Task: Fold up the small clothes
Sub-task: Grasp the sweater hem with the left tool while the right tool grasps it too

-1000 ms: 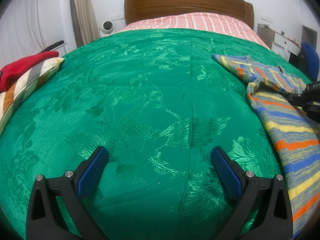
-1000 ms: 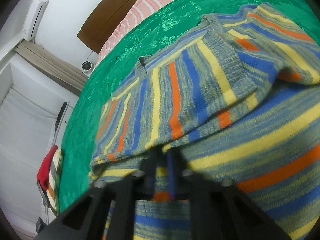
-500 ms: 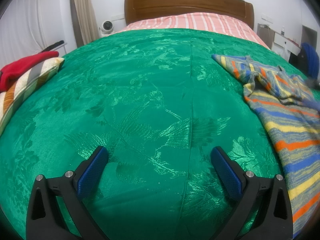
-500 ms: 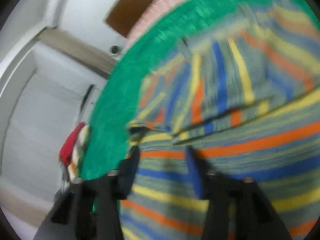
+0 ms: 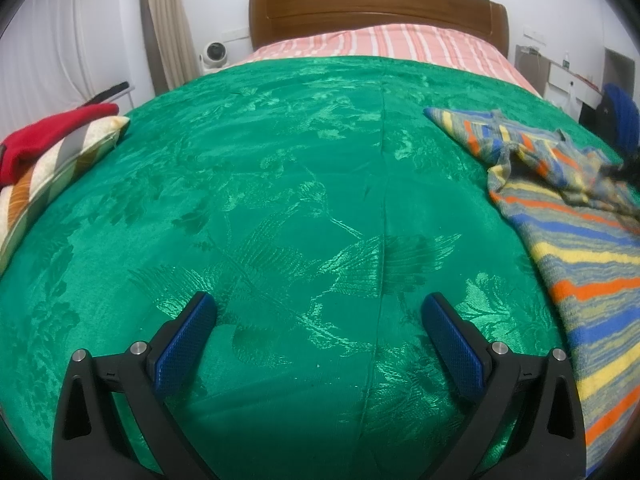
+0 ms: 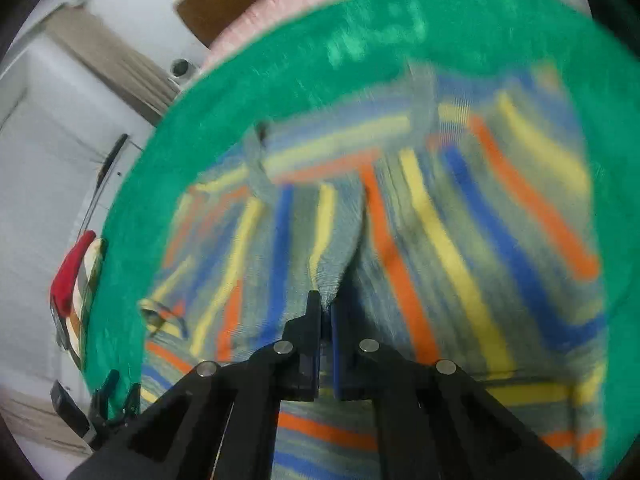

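Two pairs of tongs work over a bed spread with a green patterned cover [image 5: 280, 208]. The left tongs [image 5: 318, 312] stand wide apart with nothing between their blue pads, poised above bare cover. The striped knit sweater [image 5: 576, 248] lies well to the right of them, its near part flat and its far part rumpled. The right tongs [image 6: 325, 300] have just closed: their jaws stand together, pinching a raised fold of the sweater [image 6: 400, 208] at their tips, and the cloth spreads ahead of them and to both sides, blurred. Far to the left of the left tongs, a striped pillow [image 5: 52, 168] rests at the bed's edge with a red garment [image 5: 48, 132] on top. Beyond both lie a pink striped sheet [image 5: 380, 42] and a wooden headboard [image 5: 376, 8].
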Demonstrator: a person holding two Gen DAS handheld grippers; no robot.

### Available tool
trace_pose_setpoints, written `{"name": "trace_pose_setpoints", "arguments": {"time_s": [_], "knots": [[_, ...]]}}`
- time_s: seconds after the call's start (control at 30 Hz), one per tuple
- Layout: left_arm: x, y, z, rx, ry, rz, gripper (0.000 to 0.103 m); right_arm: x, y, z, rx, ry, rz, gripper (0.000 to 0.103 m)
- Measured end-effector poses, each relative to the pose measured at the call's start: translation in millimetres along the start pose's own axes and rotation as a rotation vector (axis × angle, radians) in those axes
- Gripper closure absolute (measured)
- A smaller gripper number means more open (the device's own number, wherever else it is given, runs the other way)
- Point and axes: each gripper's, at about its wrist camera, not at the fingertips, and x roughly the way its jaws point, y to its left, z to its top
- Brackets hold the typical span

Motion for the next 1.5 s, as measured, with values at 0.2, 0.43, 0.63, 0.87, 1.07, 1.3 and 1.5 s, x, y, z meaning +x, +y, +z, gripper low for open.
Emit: {"name": "trace_pose_setpoints", "arguments": {"time_s": [0.2, 0.43, 0.63, 0.87, 1.07, 1.3, 1.5], "knots": [[1, 0, 0, -0.002, 0.001, 0.0, 0.0, 16, -3, -12, -0.097, 0.044, -0.241, 0.095], [2, -1, -1, 0.002, 0.002, 0.005, 0.0, -46, 3, -33, -0.07, -0.171, -0.203, 0.027], [2, -1, -1, 0.001, 0.002, 0.005, 0.0, -89, -1, -78, -0.126, -0.171, -0.22, 0.026], [2, -1, -1, 0.001, 0.003, 0.006, 0.0, -145, -16, -143, -0.24, -0.201, -0.285, 0.026], [-4, 10, 8, -0.037, 0.117, -0.065, 0.002, -183, -36, -194, -0.32, -0.15, -0.394, 0.024], [-77, 16, -38, -0.143, 0.323, -0.422, 0.001, -221, -77, -244, -0.205, -0.04, -0.261, 0.024], [-108, -34, -82, 0.033, 0.366, -0.394, 0.034, -194, -77, -272, -0.216, 0.068, -0.185, 0.034]]}}
